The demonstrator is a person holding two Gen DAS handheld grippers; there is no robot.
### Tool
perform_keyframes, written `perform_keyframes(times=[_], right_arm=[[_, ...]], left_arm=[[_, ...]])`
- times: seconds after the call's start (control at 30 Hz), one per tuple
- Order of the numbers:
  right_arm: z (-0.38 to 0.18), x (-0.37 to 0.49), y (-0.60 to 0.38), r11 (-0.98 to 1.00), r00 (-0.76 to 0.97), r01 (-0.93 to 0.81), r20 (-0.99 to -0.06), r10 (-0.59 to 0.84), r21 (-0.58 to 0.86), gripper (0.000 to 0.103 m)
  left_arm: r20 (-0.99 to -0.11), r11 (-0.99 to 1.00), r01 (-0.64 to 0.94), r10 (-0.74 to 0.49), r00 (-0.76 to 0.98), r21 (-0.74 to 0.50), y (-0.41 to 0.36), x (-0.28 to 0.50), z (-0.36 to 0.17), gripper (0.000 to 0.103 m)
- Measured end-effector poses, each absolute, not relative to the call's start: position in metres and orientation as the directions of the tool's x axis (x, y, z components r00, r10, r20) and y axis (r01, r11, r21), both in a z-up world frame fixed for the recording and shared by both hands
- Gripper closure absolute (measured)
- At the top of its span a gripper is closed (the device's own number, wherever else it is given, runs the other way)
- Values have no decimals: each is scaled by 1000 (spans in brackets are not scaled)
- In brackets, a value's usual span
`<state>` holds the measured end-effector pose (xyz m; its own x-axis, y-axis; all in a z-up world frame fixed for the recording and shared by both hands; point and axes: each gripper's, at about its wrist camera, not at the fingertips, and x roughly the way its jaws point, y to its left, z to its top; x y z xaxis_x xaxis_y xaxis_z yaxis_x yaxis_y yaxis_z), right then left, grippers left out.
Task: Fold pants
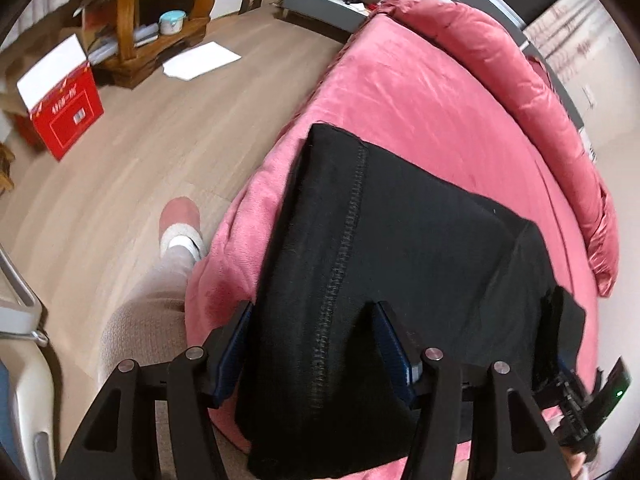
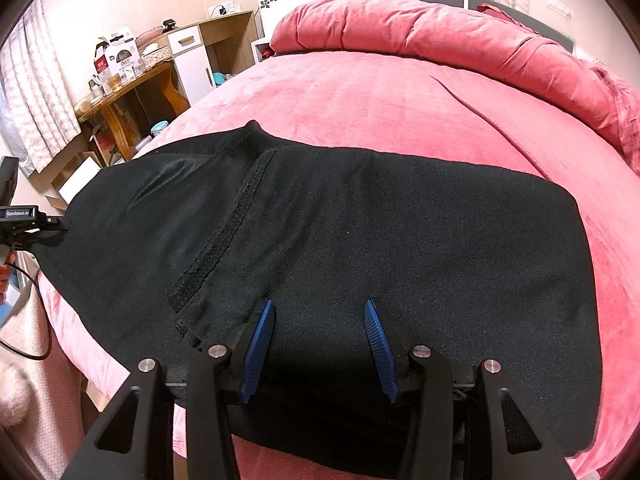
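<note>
Pants (image 2: 360, 240): black, lying flat on the pink bed cover (image 2: 380, 92), already doubled over, near edge of the bed closest to you. Stitched seam (image 1: 344, 240) runs lengthwise in L wrist view. One end hangs a bit past the bed edge on the L side.

Your L gripper (image 1: 312, 308): jaws spread wide, one blue pad (image 1: 236, 344) each side of the fabric end. Pads look apart from the cloth, not pinching. Can't tell if cloth sits on the lower part of the fingers.

Your R gripper (image 2: 320, 308): jaws part open, blue pads (image 2: 260, 344) over the near hem of the pants, pointing down at the cloth. Fabric visible between and under the pads, no pinch showing. Touching or just above: can't tell.

R wrist view also catches the L gripper body (image 2: 20, 220) at the far left end of the pants, right at the cloth edge.

Bg: rolled pink duvet (image 2: 460, 36) along the headboard side, well apart from the pants. Your leg and pink slipper (image 1: 180, 220) on the wood floor (image 1: 140, 140) beside the bed. Red box (image 1: 66, 114) and white paper (image 1: 200, 60) on the floor further off, by a wooden table (image 1: 136, 40).
</note>
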<state>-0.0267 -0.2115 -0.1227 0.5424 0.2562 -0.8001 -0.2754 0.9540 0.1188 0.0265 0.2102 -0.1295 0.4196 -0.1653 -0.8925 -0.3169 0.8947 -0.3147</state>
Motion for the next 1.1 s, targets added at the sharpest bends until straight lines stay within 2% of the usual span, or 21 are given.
perform_keyframes(times=[0.03, 0.1, 0.13, 0.17, 0.2, 0.27, 0.4, 0.53, 0.7, 0.87, 1.1], right_arm=[[-123, -27, -211, 954, 542, -275, -800, 257, 120, 55], [-123, -27, -211, 954, 542, -275, -800, 258, 121, 54], [-123, -27, -211, 954, 542, -275, -800, 258, 121, 54], [-123, -27, -211, 954, 542, -275, -800, 258, 121, 54], [-123, -27, -211, 954, 542, -275, -800, 258, 121, 54], [-123, -27, -212, 954, 542, -274, -799, 260, 124, 54], [-123, -27, -213, 952, 541, -273, -797, 269, 136, 54], [-123, -26, -215, 951, 540, -271, -795, 276, 146, 54], [-123, -26, -214, 951, 539, -271, -794, 280, 152, 54], [-120, -26, -215, 950, 545, -270, -789, 284, 155, 53], [-109, -24, -239, 952, 565, -195, -767, 304, 234, 53]], left_arm=[[-894, 906, -300, -154, 422, -298, 204, 27, -127, 45], [-898, 931, -260, -130, 421, -257, 195, 27, -124, 65], [-899, 939, -240, -130, 419, -248, 191, 28, -123, 69], [-896, 942, -225, -138, 422, -251, 189, 29, -122, 78], [-891, 941, -213, -151, 427, -261, 187, 29, -120, 81], [-887, 931, -226, -167, 431, -285, 191, 28, -119, 83], [-833, 872, -265, -244, 496, -412, 204, 23, -110, 86], [-780, 851, -237, -272, 563, -468, 199, 21, -88, 86], [-720, 870, -145, -284, 633, -472, 174, 20, -54, 86], [-660, 907, -8, -300, 688, -421, 133, 20, -12, 86], [-568, 884, 204, -432, 701, -422, 71, 31, 39, 86]])
